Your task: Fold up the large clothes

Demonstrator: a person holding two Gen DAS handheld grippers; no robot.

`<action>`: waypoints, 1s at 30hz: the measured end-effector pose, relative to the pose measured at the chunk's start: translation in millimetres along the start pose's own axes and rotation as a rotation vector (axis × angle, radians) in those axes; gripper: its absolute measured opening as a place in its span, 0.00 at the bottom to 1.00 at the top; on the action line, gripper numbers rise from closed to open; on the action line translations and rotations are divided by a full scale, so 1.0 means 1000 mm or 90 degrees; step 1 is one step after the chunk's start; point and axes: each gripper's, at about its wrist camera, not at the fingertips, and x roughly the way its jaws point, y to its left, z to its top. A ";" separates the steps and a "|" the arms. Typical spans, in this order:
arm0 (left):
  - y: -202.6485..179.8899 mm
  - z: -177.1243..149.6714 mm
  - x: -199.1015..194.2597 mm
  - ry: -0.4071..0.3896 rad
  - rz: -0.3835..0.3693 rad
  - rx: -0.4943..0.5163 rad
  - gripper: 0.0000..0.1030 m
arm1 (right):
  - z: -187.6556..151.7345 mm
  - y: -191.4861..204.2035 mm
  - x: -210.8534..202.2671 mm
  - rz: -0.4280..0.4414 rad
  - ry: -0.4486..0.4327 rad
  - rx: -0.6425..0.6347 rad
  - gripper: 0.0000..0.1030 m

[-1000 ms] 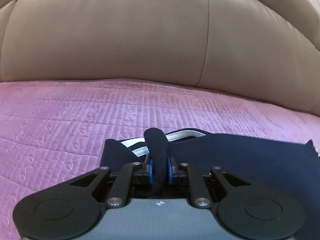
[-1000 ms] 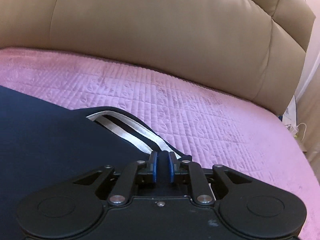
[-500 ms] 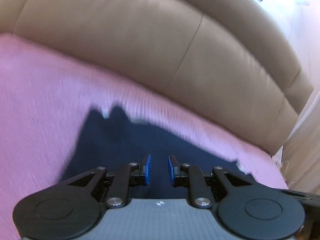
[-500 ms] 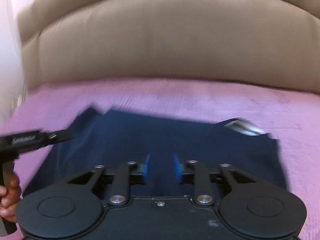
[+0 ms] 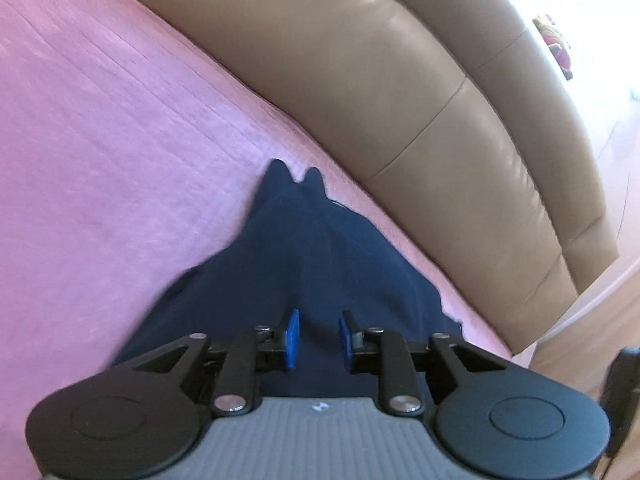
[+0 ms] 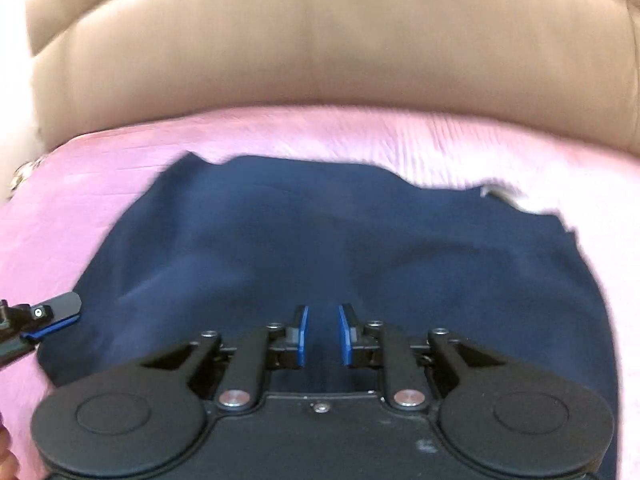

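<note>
left tongs [image 5: 316, 338]: black, blue pads | right tongs [image 6: 322, 334]: same, silver screws

A: How's the left gripper [image 5: 318, 336] looking?
B: Jaws parted, blue pads [image 5: 293, 338] with a clear gap, nothing pinched.
A: And the right gripper [image 6: 323, 334]?
B: Same, slightly apart and empty. Left one pokes in at its left edge.

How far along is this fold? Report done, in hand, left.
Done: the navy garment lies doubled and fairly flat on the pink cover. In hand: nothing; left gripper and right gripper are both open above it. Left: probably another fold.
</note>
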 end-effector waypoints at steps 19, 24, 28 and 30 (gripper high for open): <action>0.054 -0.052 0.005 -0.064 -0.045 -0.214 0.42 | -0.048 0.005 -0.006 0.019 -0.006 0.063 0.21; 0.041 -0.050 0.024 -0.093 -0.053 -0.218 0.47 | -0.067 0.007 0.017 0.019 -0.015 0.069 0.17; 0.036 -0.053 0.028 -0.121 -0.040 -0.242 0.48 | -0.072 0.013 0.014 0.004 -0.030 0.053 0.16; 0.037 -0.059 0.019 -0.136 -0.036 -0.267 0.46 | -0.075 0.016 0.012 -0.001 -0.038 0.037 0.16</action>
